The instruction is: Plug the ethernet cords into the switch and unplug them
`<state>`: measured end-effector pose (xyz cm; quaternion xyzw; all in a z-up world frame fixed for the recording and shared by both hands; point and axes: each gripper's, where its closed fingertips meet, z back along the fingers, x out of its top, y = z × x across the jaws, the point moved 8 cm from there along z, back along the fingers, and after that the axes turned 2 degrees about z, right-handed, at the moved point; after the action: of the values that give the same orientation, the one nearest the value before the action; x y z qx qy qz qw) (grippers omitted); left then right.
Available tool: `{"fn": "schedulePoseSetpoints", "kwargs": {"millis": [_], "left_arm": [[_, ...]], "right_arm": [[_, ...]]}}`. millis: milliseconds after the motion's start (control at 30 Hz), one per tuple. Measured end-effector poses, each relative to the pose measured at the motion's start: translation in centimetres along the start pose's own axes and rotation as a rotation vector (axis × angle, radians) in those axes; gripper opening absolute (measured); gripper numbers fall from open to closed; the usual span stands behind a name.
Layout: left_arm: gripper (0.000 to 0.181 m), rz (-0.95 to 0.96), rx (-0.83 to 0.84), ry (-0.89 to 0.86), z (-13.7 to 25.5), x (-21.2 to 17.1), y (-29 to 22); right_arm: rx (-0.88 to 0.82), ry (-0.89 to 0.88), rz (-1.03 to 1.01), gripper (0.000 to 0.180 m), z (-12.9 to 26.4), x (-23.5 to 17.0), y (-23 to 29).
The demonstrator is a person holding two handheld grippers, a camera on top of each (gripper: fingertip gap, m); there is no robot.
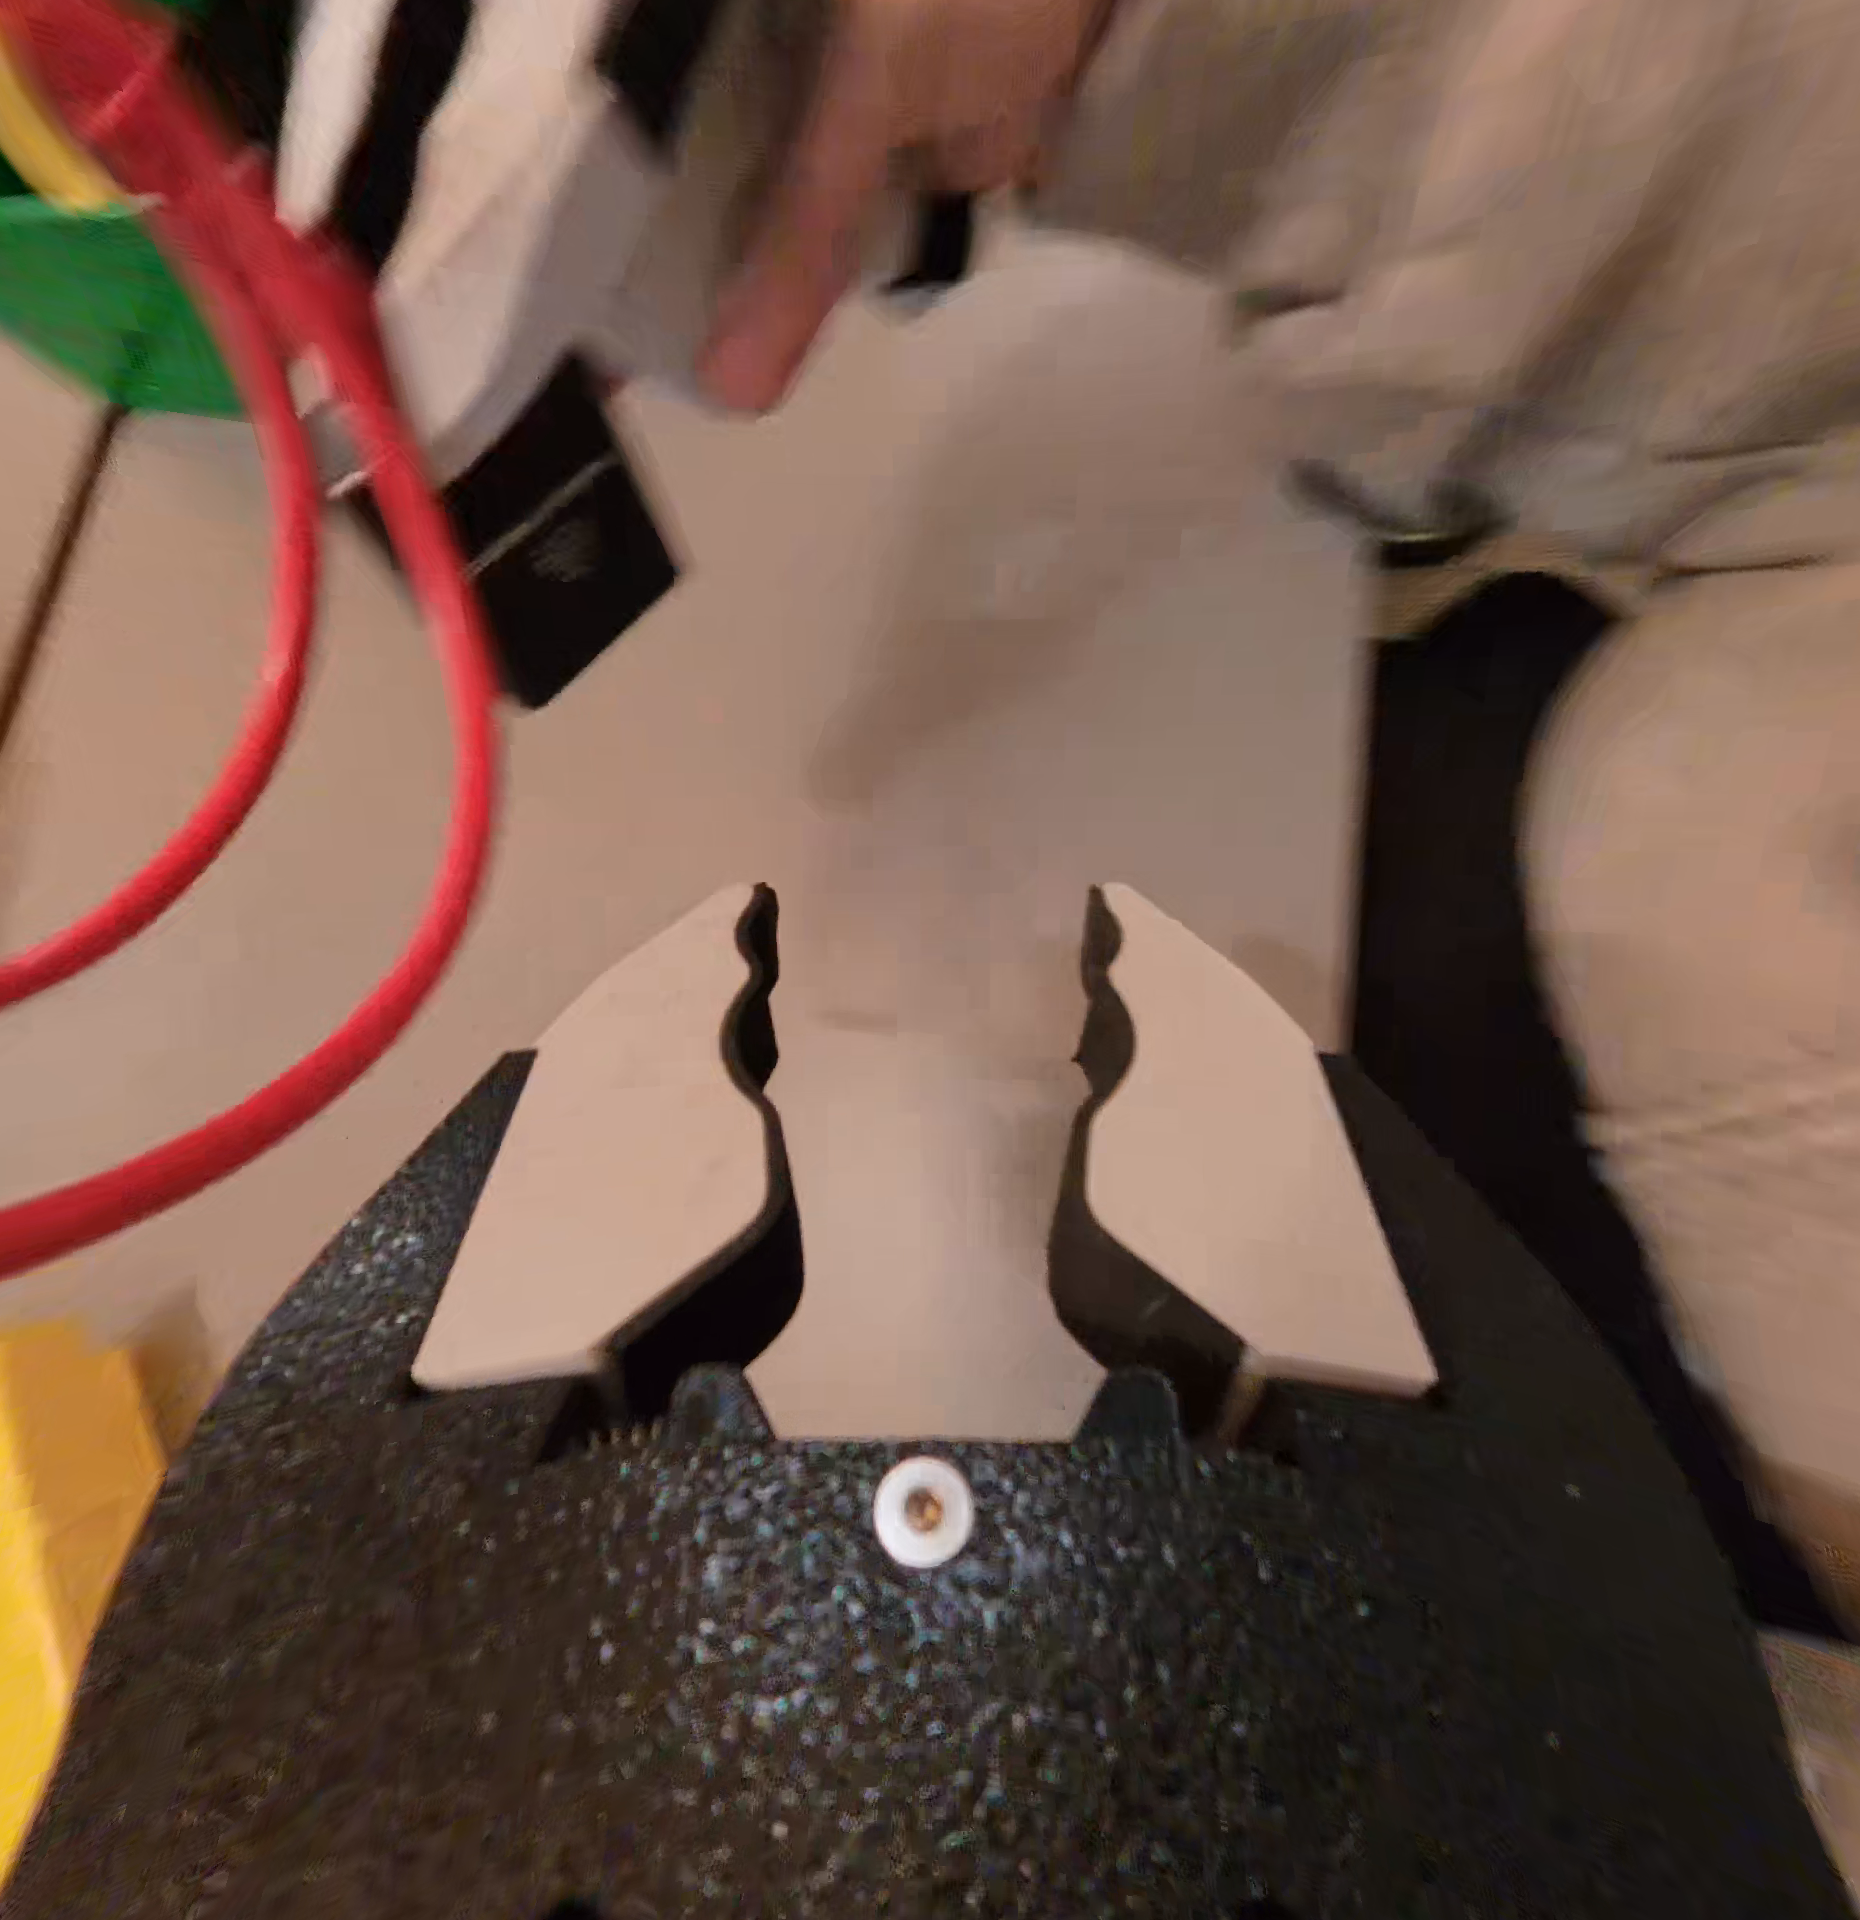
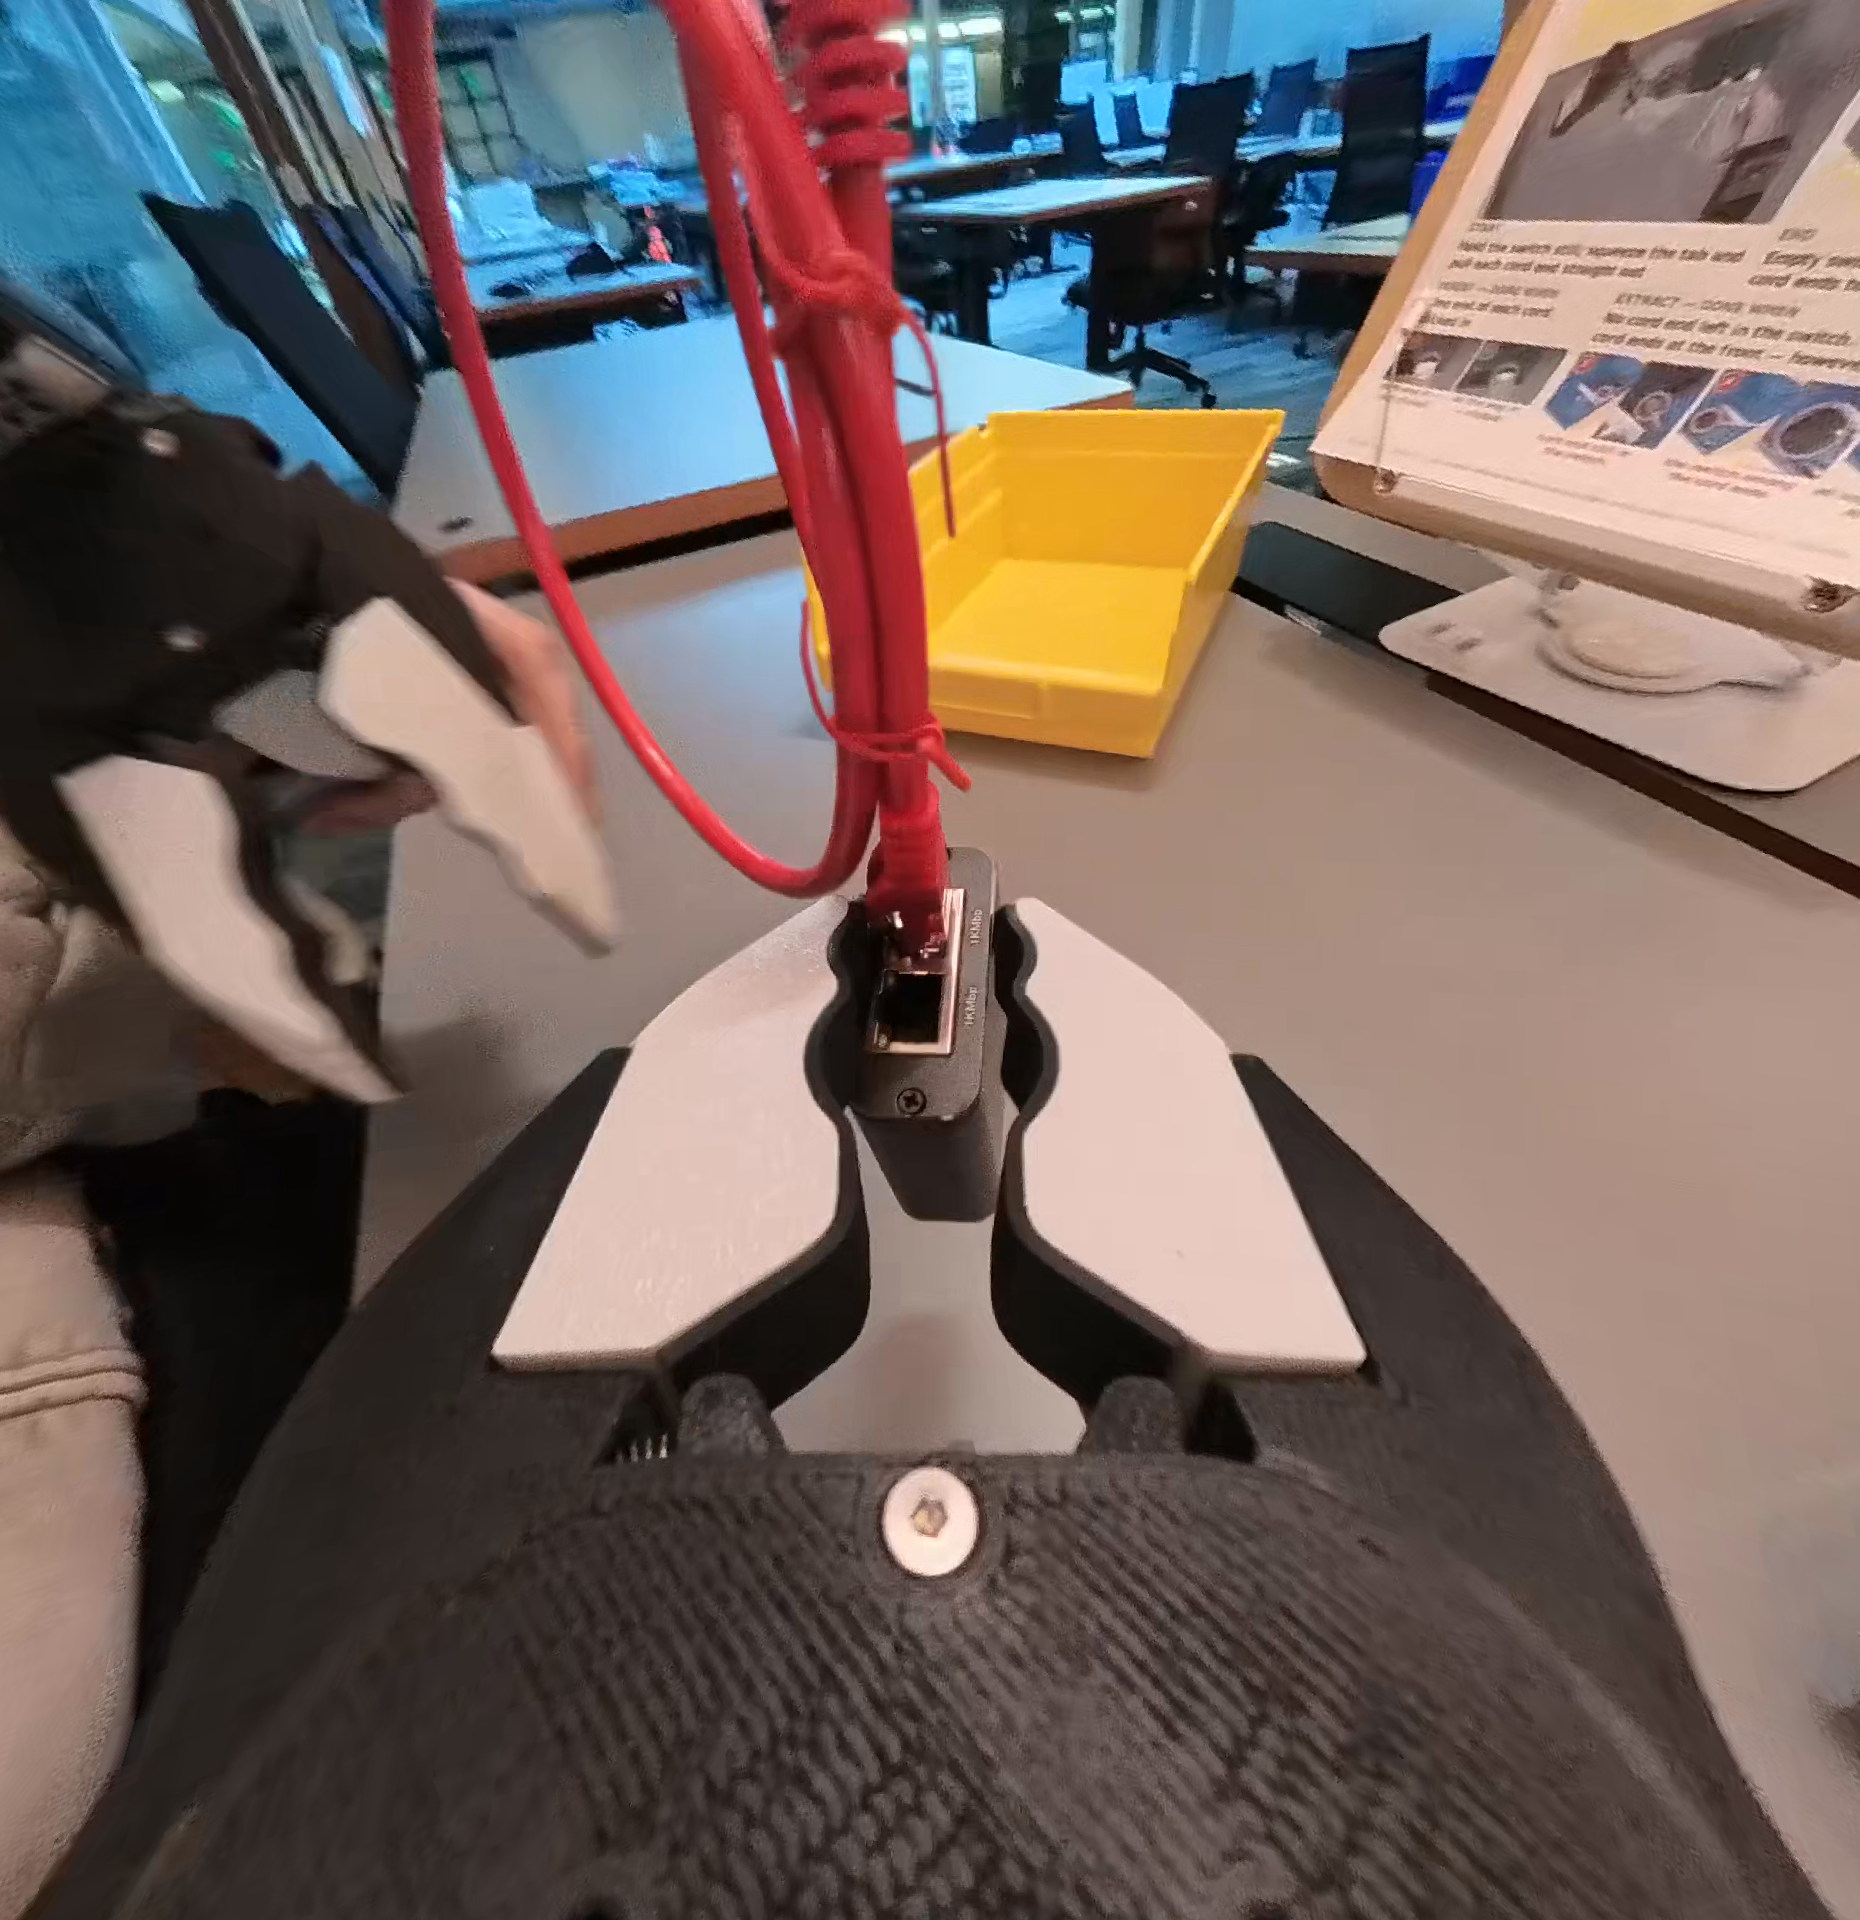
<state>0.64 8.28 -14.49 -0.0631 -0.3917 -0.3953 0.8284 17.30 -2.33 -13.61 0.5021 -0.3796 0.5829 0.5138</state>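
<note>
The right claw (image 2: 926, 997) pinches the switch (image 2: 931, 1039) above the table (image 2: 1425, 1039); one red cord (image 2: 910, 831) sits plugged in. The left claw (image 1: 931, 904) hangs spread and empty. A skewed pull on the cord could twist the switch loose.

My right hand-held gripper (image 2: 921, 925) has a rough black textured body, pale grey finger plates with wavy black inner edges, and one white-collared screw at centre. My left hand-held gripper (image 1: 931, 904) looks the same, speckled black. I wear a beige sleeve (image 2: 43, 1455).
</note>
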Motion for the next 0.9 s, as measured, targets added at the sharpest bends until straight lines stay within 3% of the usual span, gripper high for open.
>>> {"fn": "schedulePoseSetpoints", "kwargs": {"millis": [67, 133, 267, 367, 500, 567, 700, 800, 900], "left_arm": [[0.055, -0.071, -0.036, -0.09, 2.2, 2.0, -1.5], [0.051, -0.059, 0.086, -0.188, 3.3, 4.2, -1.2], [0.051, 0.234, 0.304, -0.224, 2.8, 5.3, 3.1], [0.045, 0.361, 0.189, -0.351, 2.2, 5.6, 4.7], [0.048, 0.268, 0.253, -0.202, -0.2, 5.3, 5.7], [0.013, 0.194, 0.188, -0.232, -0.8, 5.6, 5.6], [0.012, 0.351, 0.195, -0.397, -0.3, 6.5, 6.9], [0.012, 0.538, 0.274, -0.536, 0.7, 7.2, 8.8], [0.011, 0.663, 0.289, -0.566, 1.2, 7.5, 10.0]], "right_arm": [[0.0, -0.024, -0.017, 0.024, 0.0, 0.1, -0.1], [0.014, -0.005, -0.001, 0.024, -0.3, 0.0, 0.1], [0.068, 0.005, 0.044, 0.024, -1.0, 0.3, 1.3], [0.081, 0.08, 0.129, 0.024, -1.6, 0.1, 2.1], [0.153, 0.08, 0.161, 0.024, -2.6, 0.5, 3.6], [0.109, 0.103, 0.18, 0.024, -2.9, 0.3, 3.4], [-0.029, -0.135, 0.21, 0.024, -1.4, 1.3, 2.0], [-0.257, -0.325, 0.276, 0.057, -0.1, 2.1, 1.2], [-0.4, -0.253, 0.307, 0.078, -0.5, 1.4, 0.3]]}}
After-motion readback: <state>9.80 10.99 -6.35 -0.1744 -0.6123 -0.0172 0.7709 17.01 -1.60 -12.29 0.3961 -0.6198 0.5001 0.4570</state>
